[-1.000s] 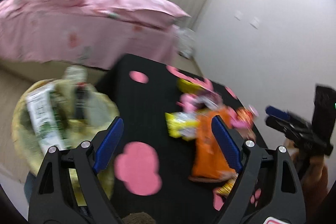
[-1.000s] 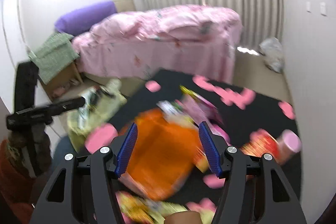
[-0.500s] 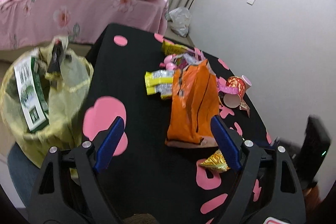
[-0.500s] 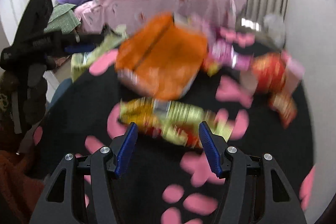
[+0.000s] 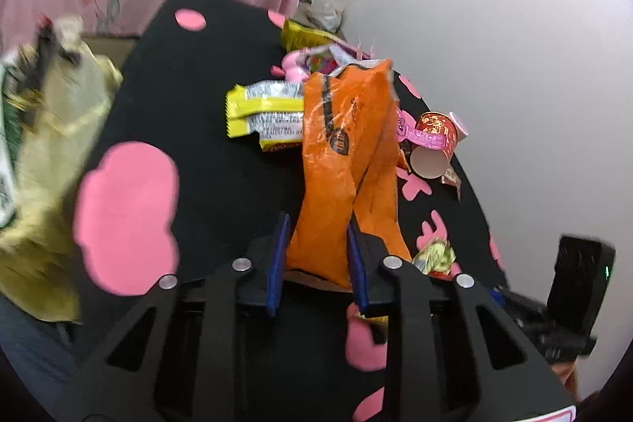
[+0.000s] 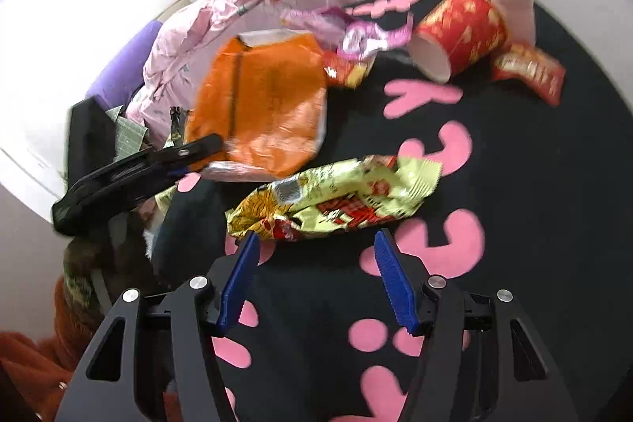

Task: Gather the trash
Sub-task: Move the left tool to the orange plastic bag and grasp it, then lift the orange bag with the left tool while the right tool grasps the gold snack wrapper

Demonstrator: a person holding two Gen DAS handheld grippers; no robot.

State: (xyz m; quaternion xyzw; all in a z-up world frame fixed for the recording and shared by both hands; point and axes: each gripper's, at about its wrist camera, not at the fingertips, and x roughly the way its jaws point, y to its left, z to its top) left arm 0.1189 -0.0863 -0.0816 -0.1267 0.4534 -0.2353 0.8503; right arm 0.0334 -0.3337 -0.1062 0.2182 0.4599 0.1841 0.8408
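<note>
Left gripper (image 5: 316,260) clenches the orange bag (image 5: 344,161) at frame centre; wrappers (image 5: 265,117) and a red cup (image 5: 433,145) crowd behind it. Right gripper (image 6: 316,279) gapes before a yellow wrapper (image 6: 336,198), low centre.

Orange bag (image 5: 344,153) glossy crinkled plastic; paper cup (image 6: 455,30); matt tablecloth (image 6: 554,184)

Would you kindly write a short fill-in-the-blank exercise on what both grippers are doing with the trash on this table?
The left gripper is shut on the ____ bag.
The right gripper is ____, holding nothing.
Just ahead of the right gripper lies a crumpled ____ wrapper.
The red paper cup lies on its ____.

Missing words: orange; open; yellow; side
</note>
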